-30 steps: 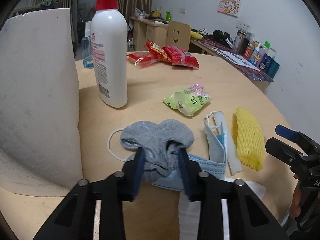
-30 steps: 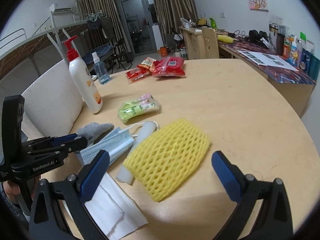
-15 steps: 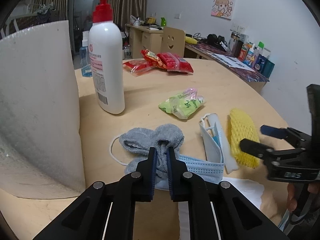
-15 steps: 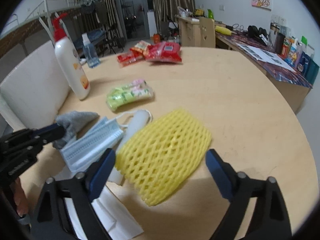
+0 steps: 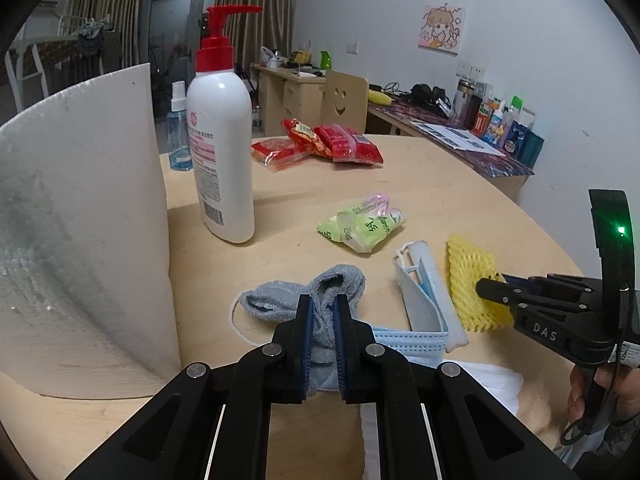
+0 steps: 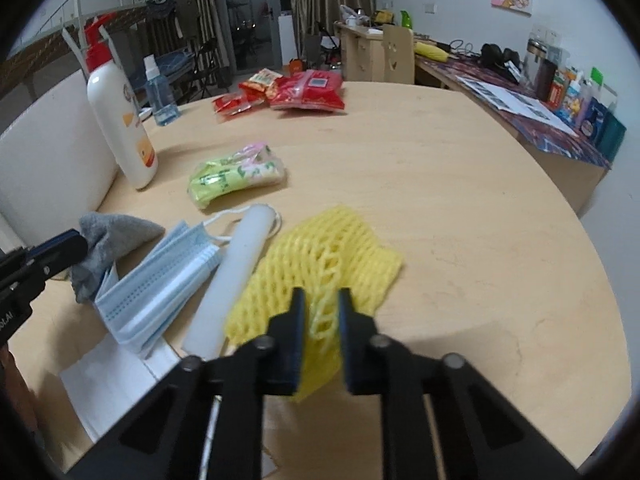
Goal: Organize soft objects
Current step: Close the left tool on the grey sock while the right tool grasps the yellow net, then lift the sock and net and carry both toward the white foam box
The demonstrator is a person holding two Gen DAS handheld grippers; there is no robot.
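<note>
My left gripper (image 5: 321, 312) is shut on a grey sock (image 5: 280, 300), which bunches up between the fingers on the wooden table; the sock also shows in the right wrist view (image 6: 112, 240). My right gripper (image 6: 323, 304) is shut on a yellow foam net sleeve (image 6: 336, 248), seen in the left wrist view too (image 5: 468, 280). Blue face masks (image 6: 160, 280) and a white foam tube (image 6: 236, 268) lie between the sock and the net. A green tissue pack (image 6: 236, 172) lies just beyond them.
A white pump bottle (image 5: 220, 152) and a small blue spray bottle (image 5: 178, 136) stand at the left, beside a big white foam roll (image 5: 80, 220). Red snack packets (image 5: 320, 144) lie at the table's far side. White paper (image 6: 116, 376) lies near the front edge.
My left gripper closed on the grey sock. My right gripper moved in and closed on the near edge of the yellow net, which now bunches upward.
</note>
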